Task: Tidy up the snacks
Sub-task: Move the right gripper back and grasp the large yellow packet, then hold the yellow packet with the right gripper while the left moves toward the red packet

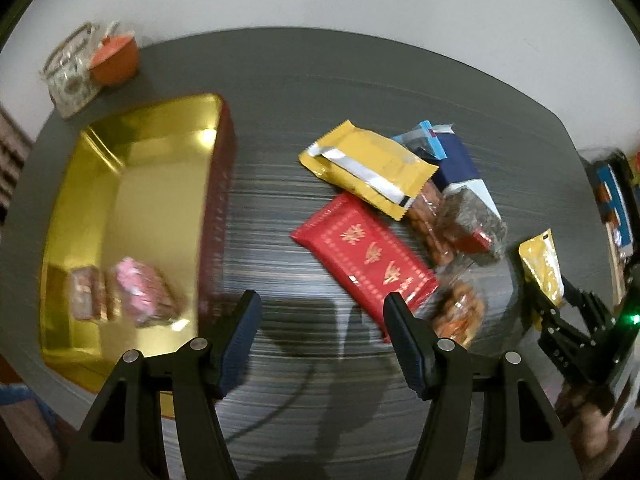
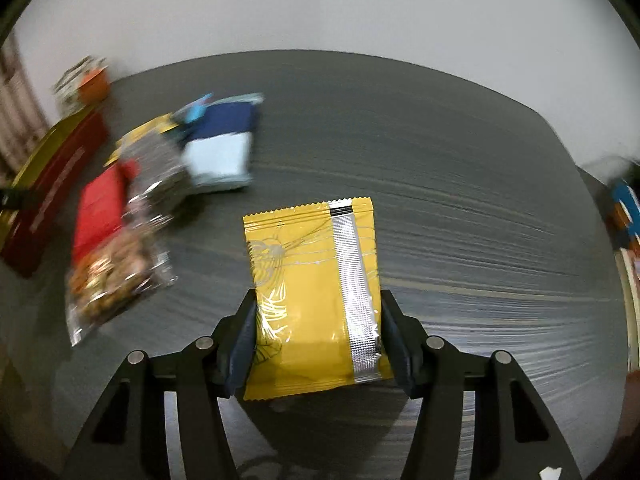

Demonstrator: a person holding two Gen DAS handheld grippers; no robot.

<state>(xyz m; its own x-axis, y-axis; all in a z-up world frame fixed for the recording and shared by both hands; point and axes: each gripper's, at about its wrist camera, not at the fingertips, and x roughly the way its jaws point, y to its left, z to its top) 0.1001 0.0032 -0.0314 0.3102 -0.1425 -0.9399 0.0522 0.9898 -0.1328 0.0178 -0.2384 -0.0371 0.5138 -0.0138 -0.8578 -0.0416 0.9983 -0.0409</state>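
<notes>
Transfer step: my right gripper (image 2: 318, 316) is clamped on a yellow snack packet (image 2: 312, 288), lifted above the dark table (image 2: 440, 160). Left gripper (image 1: 320, 312) hangs spread, empty, between the gold tin (image 1: 132, 184) and the snack pile (image 1: 400, 216). Next I'd carry the packet leftward over the tin, then release.

My left gripper (image 1: 322, 312) is matte black plastic: two angular arms with triangular cut-outs, round silver screws at the joints, and dark blue ribbed pads (image 1: 244, 336) on the fingers. My right gripper (image 2: 318, 320) has the same build; seen from the left wrist, a small green light (image 1: 633, 317) glows on its body.
</notes>
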